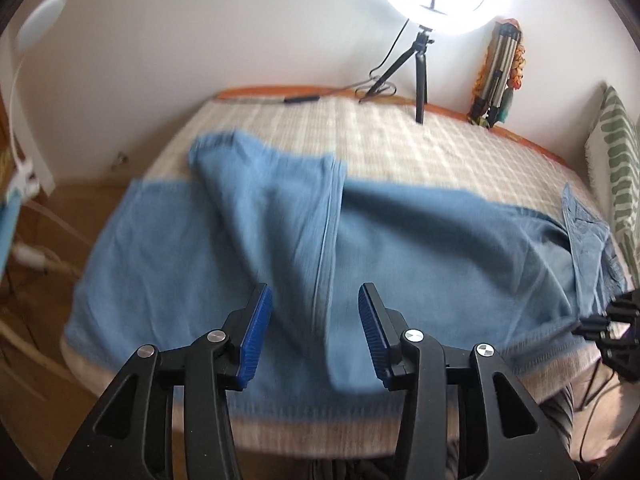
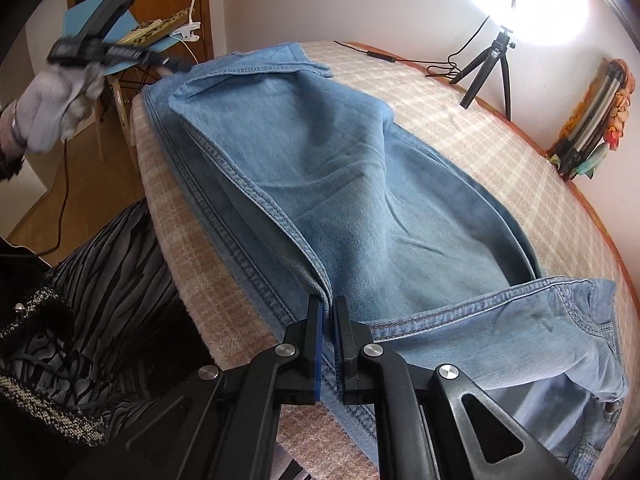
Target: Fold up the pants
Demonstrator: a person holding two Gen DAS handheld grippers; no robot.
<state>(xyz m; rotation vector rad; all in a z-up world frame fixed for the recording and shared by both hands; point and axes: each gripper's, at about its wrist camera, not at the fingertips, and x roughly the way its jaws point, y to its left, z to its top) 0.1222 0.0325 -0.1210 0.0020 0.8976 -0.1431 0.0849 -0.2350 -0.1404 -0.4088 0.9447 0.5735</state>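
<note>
Light blue jeans [image 1: 240,240] lie spread across a table covered with a checked cloth [image 1: 400,140]. One leg is folded over the other, and its seamed edge runs toward me. My left gripper [image 1: 315,292] hovers open above that folded leg, its blue pads clear of the denim. In the right wrist view the jeans [image 2: 340,180] stretch away from the waist at the lower right. My right gripper [image 2: 328,300] is shut on the stitched edge of the upper leg near the table's front edge. A white-gloved hand [image 2: 52,108] holds the left gripper [image 2: 172,65] by the far hems.
A lit ring light on a small tripod [image 1: 420,80] stands at the back of the table, its cable trailing left. A folded tripod [image 1: 496,76] leans on the wall. A green-patterned cushion [image 1: 616,160] is at the right. A chair with blue items [image 2: 120,28] stands beyond the left edge.
</note>
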